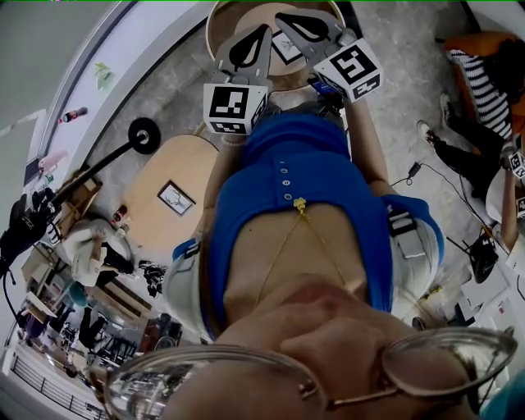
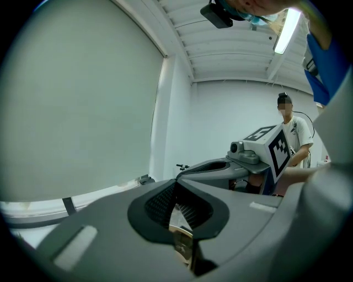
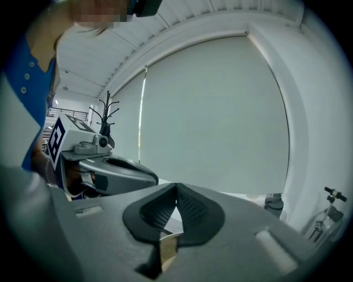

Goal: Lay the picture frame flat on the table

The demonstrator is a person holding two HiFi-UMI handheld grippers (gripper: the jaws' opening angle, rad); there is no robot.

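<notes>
1. Head view (steeply down past the person's blue top): the left gripper (image 1: 261, 33) and the right gripper (image 1: 287, 20) hang side by side over a round table (image 1: 220, 25), both pointing away from the person.
2. The picture frame (image 1: 289, 49) sits on that table, showing in the gap between the two grippers and partly hidden by them. I cannot tell from this angle whether it is standing or lying flat.
3. Left gripper view: the jaw tips meet with nothing pinched between them.
4. Right gripper view: its jaws are likewise closed and empty, with only a wood-coloured sliver below the gap.
5. Judgement: neither tool has hold of the frame, so the laying-down looks not yet begun. A jaw would have to open and take an edge first.
6. A second table (image 1: 152, 176) nearer the person bears another frame (image 1: 175, 198).
</notes>
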